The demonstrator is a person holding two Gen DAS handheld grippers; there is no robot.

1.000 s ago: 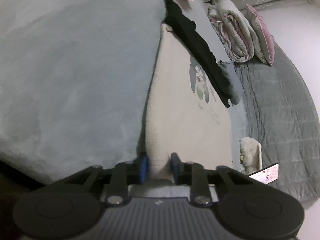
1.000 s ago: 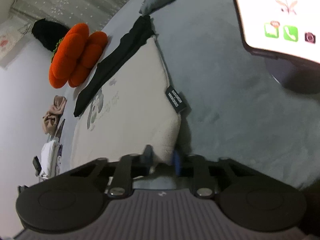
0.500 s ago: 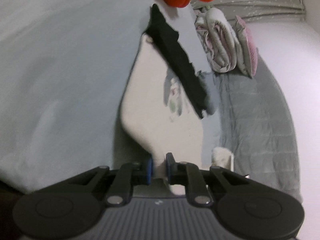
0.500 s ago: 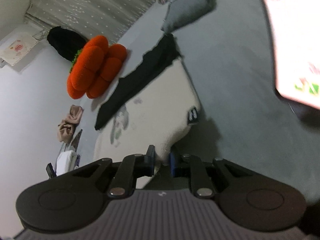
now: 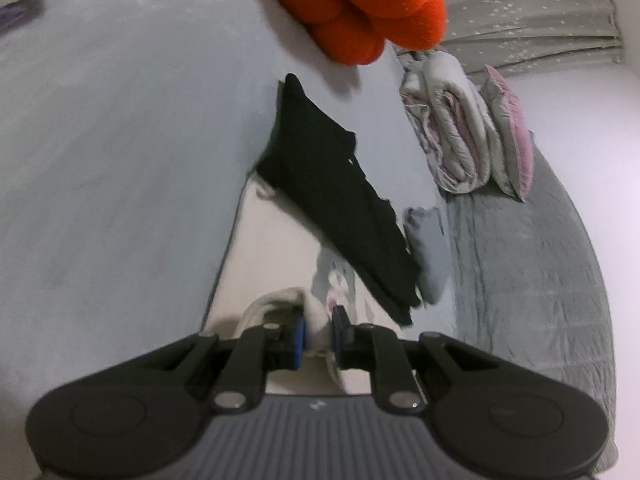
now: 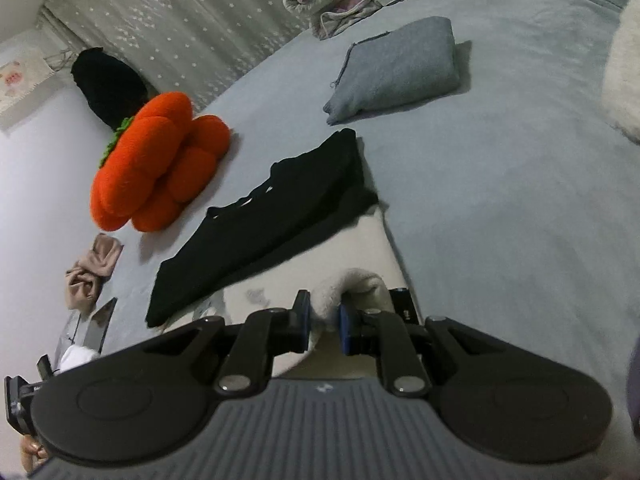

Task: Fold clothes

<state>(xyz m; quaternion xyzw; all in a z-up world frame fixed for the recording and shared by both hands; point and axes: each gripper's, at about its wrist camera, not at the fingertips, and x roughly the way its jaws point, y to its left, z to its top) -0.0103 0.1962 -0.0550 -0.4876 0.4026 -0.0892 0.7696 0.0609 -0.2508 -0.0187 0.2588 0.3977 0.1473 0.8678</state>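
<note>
While both grippers pinch the cream garment, the widest thing in view is the blue-grey bed cover (image 6: 500,208), which fills most of both pictures. On it lies the cream garment (image 5: 272,248), spread flat with its near edge lifted and folded back over itself. A black garment (image 6: 272,216) lies folded across the far end of the cream one, overlapping it. Beyond that sits an orange plush cushion (image 6: 156,168) with a green tuft, resting on the cover apart from the black cloth. A rolled quilt (image 5: 456,128) in grey and pink lies farther off, next to a darker grey quilted blanket (image 5: 528,280). A small folded grey cloth (image 6: 396,68) lies on the cover just past the black garment. A crumpled beige cloth (image 6: 92,272) sits near the cushion. The left gripper (image 5: 319,330) is closed on a bunched fold of the cream garment's near edge, its blue pads pressing the fabric. The right gripper (image 6: 324,322) clamps another fold of the same edge, beside a small dark label (image 6: 404,308).
</note>
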